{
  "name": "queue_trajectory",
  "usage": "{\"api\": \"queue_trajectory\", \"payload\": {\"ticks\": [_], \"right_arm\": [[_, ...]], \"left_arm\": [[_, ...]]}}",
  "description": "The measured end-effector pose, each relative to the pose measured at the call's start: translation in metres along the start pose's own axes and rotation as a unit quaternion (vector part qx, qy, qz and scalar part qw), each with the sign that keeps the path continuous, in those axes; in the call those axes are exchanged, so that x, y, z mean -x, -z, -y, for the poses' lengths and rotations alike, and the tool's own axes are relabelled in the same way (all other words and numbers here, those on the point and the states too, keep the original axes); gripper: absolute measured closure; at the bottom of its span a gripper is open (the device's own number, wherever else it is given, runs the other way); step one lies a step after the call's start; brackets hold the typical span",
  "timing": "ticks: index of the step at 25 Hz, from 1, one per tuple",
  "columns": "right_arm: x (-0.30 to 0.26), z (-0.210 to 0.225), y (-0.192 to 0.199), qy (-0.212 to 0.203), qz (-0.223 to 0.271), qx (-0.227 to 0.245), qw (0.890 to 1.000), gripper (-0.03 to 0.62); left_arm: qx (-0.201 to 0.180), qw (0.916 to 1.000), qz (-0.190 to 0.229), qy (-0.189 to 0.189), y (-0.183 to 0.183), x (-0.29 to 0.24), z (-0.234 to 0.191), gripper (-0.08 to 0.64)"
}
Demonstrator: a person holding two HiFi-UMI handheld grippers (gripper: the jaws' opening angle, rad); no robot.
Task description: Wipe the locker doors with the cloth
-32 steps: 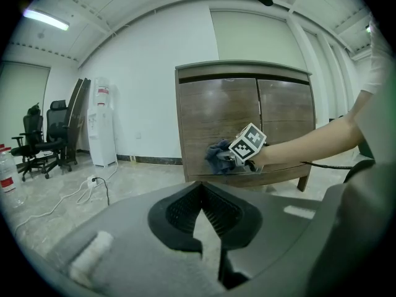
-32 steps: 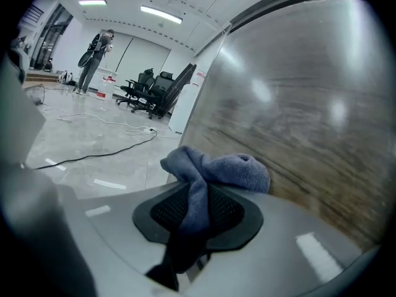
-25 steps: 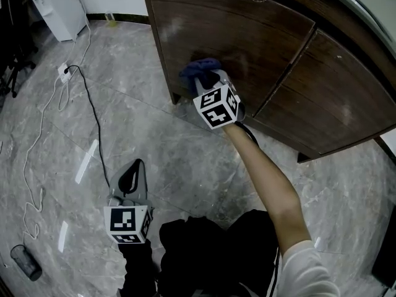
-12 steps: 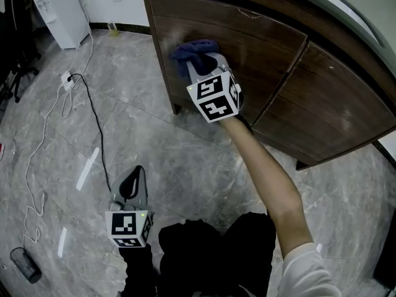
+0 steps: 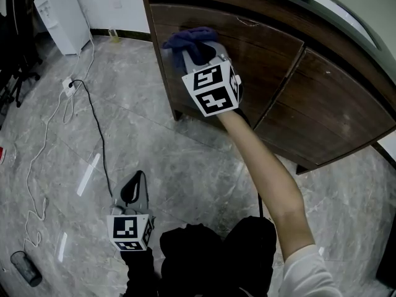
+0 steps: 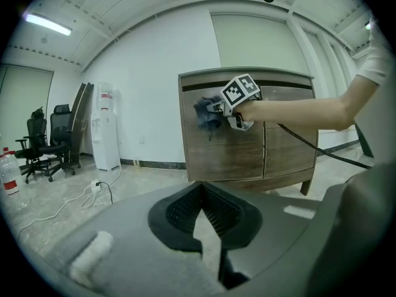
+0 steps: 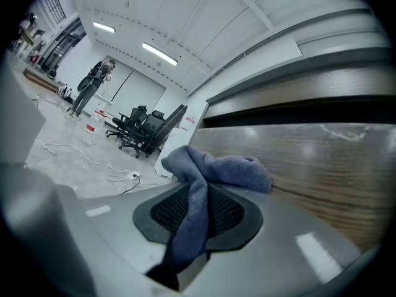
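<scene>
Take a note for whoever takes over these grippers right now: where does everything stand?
Right gripper: shut on the blue cloth, pressing it to the upper left corner of the left locker door.
Left gripper: shut, empty, held low over the floor.
Done: can't tell how much is wiped.
Left: rest of this door, then the right door.

Water dispenser (image 5: pixel 59 8), office chairs (image 7: pixel 133 129)
</scene>
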State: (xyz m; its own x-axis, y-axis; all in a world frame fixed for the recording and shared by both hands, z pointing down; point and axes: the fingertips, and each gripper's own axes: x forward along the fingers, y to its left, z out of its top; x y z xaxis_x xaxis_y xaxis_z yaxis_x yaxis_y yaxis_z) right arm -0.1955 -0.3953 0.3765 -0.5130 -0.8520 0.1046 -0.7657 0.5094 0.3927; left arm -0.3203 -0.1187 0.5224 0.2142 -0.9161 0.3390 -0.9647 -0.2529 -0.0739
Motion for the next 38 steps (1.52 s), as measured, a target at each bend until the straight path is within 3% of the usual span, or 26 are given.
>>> {"api": "queue_trajectory", "payload": {"ticks": [14,21,28,38], "right_arm": [[-0.006,0.020,-0.070,0.011,0.050,0.004,0.999,0.499],[-0.015,0.019,-0.083,0.016,0.054,0.005,0.998,0.499],[-0.030,0.000,-0.062,0.005,0.031,0.011,0.999,0.499],[-0.050,-0.040,0.005,-0.024,-0.019,0.023,0.999,0.499]], "left_arm": [[0.009,0.9999,-0.006,0.005,0.002,0.000,0.003,0.560],[0.010,0.9999,-0.006,0.005,0.005,-0.001,0.000,0.560],[0.006,1.0000,-0.006,0.001,0.011,-0.001,-0.004,0.560],[0.015,0.9998,-0.010,-0.004,0.018,-0.003,-0.010,0.560]]}}
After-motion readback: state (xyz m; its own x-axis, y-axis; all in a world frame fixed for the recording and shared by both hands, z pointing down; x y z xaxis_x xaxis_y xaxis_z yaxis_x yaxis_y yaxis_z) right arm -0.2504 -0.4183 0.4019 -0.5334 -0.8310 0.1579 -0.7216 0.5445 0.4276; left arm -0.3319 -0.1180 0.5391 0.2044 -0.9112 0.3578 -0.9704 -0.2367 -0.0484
